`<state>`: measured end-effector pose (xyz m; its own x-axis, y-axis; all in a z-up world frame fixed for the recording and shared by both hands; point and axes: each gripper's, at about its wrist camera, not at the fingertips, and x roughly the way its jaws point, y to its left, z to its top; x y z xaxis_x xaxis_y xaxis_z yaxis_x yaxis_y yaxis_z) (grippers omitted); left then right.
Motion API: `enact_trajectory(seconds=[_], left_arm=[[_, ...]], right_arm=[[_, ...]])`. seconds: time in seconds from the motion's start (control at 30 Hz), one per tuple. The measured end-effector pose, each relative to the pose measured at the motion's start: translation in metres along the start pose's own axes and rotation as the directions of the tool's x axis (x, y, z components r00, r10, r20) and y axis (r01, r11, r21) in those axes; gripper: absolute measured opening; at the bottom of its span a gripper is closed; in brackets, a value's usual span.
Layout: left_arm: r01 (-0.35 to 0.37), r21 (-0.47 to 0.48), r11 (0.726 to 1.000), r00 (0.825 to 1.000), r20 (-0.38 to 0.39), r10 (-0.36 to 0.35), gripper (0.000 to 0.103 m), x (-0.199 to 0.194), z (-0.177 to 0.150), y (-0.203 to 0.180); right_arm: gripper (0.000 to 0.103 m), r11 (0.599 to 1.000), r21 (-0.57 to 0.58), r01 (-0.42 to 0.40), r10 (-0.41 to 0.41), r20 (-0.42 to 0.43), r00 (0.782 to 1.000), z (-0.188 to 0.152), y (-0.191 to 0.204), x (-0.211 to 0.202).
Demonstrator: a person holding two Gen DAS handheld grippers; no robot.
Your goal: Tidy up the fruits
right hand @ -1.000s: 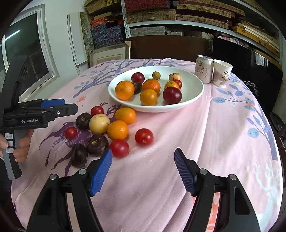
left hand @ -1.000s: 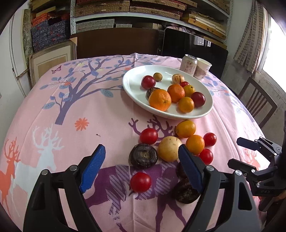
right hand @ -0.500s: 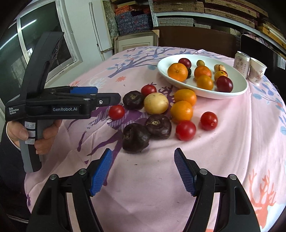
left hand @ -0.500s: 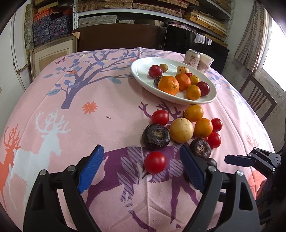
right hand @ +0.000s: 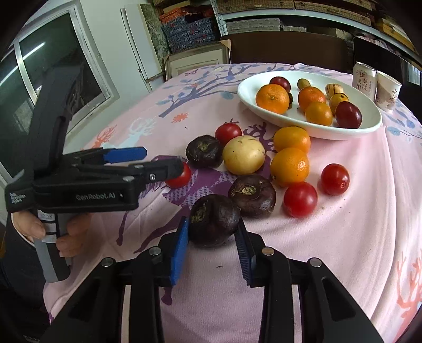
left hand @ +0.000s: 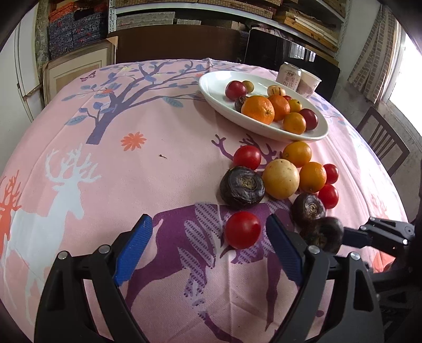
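On L hand-held gripper point(right hand: 158, 161): "GenRobot.AI" label

**Non-task clutter**

Pink tablecloth point(left hand: 163, 137) with deer and tree print covers the table. Drink can point(right hand: 364, 79) and paper cup point(right hand: 387, 91) stand side by side, touching or nearly so, at the far edge. Wooden chair point(left hand: 382, 139) off to one side. Shelves point(right hand: 263, 15) of stacked boxes behind; framed picture point(left hand: 76, 68) leaning below.
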<state>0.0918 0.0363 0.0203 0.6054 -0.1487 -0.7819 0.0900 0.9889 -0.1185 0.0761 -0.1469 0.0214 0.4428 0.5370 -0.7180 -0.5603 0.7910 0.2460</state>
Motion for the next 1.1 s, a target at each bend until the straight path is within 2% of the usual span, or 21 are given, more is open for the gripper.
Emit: enact_trajectory(seconds=[0.1, 0.2, 0.27, 0.33, 0.4, 0.43, 0.47, 0.53, 0.57, 0.67, 0.87, 1.1], left_arm=[[-0.002, 0.030, 1.000, 1.000, -0.002, 0.003, 0.085, 0.002, -0.002, -0.007], [-0.011, 0.066, 0.998, 1.000, -0.004, 0.011, 0.085, 0.006, -0.005, -0.016], [-0.007, 0.091, 0.996, 1.000, -0.021, 0.009, 0.070, 0.012, -0.007, -0.021], [-0.019, 0.117, 0.993, 1.000, -0.014, 0.021, 0.070, 0.013, -0.007, -0.026], [-0.017, 0.118, 0.993, 1.000, -0.009, 0.018, 0.062, 0.013, -0.006, -0.027], [-0.016, 0.113, 0.993, 1.000, -0.005, 0.017, 0.053, 0.013, -0.005, -0.027], [-0.013, 0.105, 0.994, 1.000, -0.002, 0.013, 0.047, 0.013, -0.004, -0.026], [-0.017, 0.095, 0.995, 1.000, 0.002, 0.017, 0.038, 0.013, -0.003, -0.024], [0.008, 0.096, 0.995, 1.000, 0.002, -0.009, 0.026, 0.012, -0.003, -0.023], [0.010, 0.107, 0.994, 1.000, 0.000, -0.010, 0.026, 0.009, -0.003, -0.026], [0.022, 0.108, 0.994, 1.000, 0.009, -0.024, 0.026, 0.003, -0.005, -0.029], [0.011, 0.114, 0.993, 1.000, 0.003, -0.012, 0.026, 0.004, -0.007, -0.031]], right_arm=[[0.031, 1.000, 0.026, -0.009, 0.007, 0.063, 0.998, 0.001, -0.011, -0.016], [0.030, 0.998, 0.058, -0.010, 0.005, 0.081, 0.997, 0.003, -0.022, -0.023], [0.030, 0.999, 0.052, 0.015, -0.018, 0.059, 0.998, 0.003, -0.023, -0.020], [0.030, 0.998, 0.049, 0.038, -0.039, 0.021, 0.999, 0.001, -0.025, -0.016], [0.032, 0.997, 0.065, 0.041, -0.042, 0.015, 0.999, 0.000, -0.029, -0.017], [0.032, 0.997, 0.070, 0.029, -0.031, 0.029, 0.999, 0.000, -0.031, -0.021], [0.042, 0.997, 0.072, 0.012, -0.016, 0.049, 0.999, 0.000, -0.032, -0.026], [0.056, 0.996, 0.086, 0.015, -0.022, 0.086, 0.996, -0.001, -0.036, -0.037], [0.056, 0.995, 0.092, 0.026, -0.035, 0.091, 0.995, -0.002, -0.038, -0.042], [0.056, 0.994, 0.070, 0.083, -0.088, 0.078, 0.993, -0.011, -0.042, -0.058], [0.058, 0.985, 0.009, 0.170, -0.170, -0.035, 0.985, -0.041, -0.042, -0.060], [0.058, 0.968, 0.018, 0.249, -0.248, -0.059, 0.967, -0.031, -0.047, -0.038]])
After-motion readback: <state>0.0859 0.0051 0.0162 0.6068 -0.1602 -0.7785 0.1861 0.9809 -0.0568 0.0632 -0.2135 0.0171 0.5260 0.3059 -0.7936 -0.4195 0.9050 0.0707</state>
